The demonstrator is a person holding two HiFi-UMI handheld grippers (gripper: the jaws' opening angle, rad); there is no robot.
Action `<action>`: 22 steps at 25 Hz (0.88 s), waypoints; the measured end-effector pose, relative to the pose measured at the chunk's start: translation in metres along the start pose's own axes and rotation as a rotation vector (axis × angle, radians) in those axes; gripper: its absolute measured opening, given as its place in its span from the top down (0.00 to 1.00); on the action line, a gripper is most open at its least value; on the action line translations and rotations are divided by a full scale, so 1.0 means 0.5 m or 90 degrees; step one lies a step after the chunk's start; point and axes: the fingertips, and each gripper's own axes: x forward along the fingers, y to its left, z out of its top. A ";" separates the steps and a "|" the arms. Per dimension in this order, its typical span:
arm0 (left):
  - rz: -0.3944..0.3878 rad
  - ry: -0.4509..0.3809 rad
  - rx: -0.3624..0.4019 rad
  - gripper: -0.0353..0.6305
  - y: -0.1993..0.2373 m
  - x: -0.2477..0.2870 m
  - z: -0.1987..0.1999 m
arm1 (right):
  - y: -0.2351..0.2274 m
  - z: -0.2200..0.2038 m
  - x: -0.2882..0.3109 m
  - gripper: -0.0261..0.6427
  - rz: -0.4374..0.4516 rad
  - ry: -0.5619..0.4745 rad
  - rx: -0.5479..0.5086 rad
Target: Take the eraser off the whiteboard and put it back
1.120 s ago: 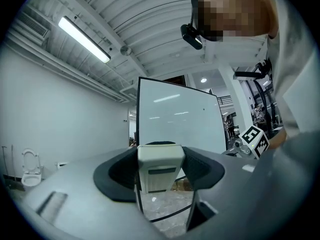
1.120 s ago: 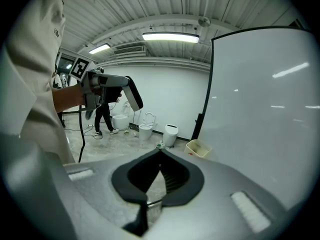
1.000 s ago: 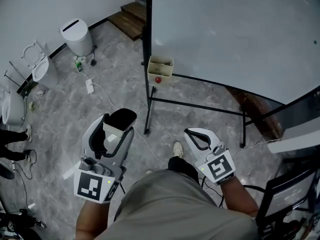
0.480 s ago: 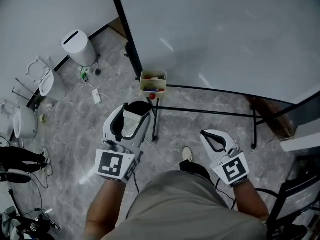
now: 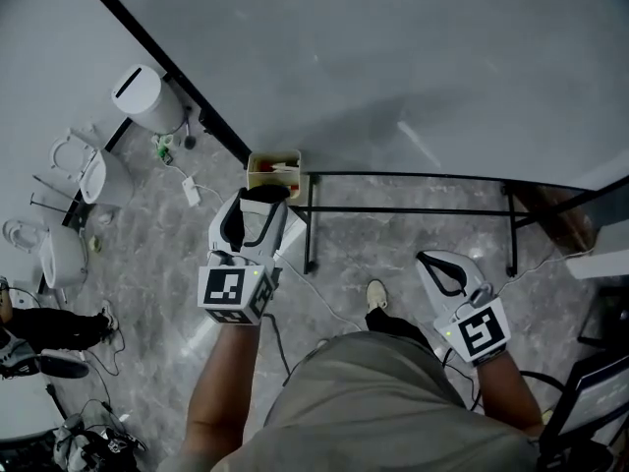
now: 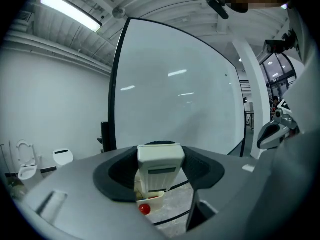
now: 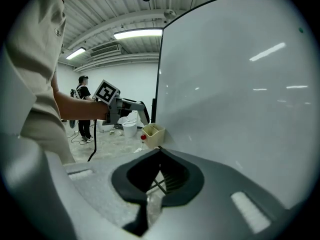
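A white eraser (image 6: 160, 170) sits between the black pads of my left gripper (image 6: 159, 151), which is shut on it. In the head view this left gripper (image 5: 263, 199) reaches to just below a cream box (image 5: 274, 169) that hangs at the lower left corner of the whiteboard (image 5: 413, 57). In the left gripper view the box (image 6: 150, 202) with a red ball (image 6: 144, 209) shows right under the eraser. My right gripper (image 5: 444, 266) hangs lower and to the right, shut with nothing in it. Its tips (image 7: 160, 151) point along the whiteboard (image 7: 240, 94).
The board's black stand bars (image 5: 413, 210) run across the marbled floor under the board. A white bin (image 5: 140, 96) and toilet bowls (image 5: 93, 170) stand at the left wall. Cables lie on the floor, another person's shoes (image 5: 39, 328) show at far left, and a dark chair (image 5: 590, 391) at lower right.
Both grippers moved up toward the whiteboard. The left one carried the eraser to the cream box at the board's corner. The right one stayed shut.
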 end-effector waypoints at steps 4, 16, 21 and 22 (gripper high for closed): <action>0.022 0.029 0.005 0.53 0.010 0.067 -0.058 | -0.055 -0.022 -0.004 0.96 -0.005 0.009 0.015; 0.072 0.091 0.006 0.53 0.037 0.161 -0.185 | -0.146 -0.040 0.028 0.96 0.019 0.021 0.001; 0.083 0.109 0.017 0.53 0.038 0.165 -0.214 | -0.147 -0.034 0.044 0.96 0.033 0.022 0.005; 0.083 0.112 0.019 0.53 0.038 0.164 -0.219 | -0.147 -0.033 0.044 0.96 0.033 0.022 0.004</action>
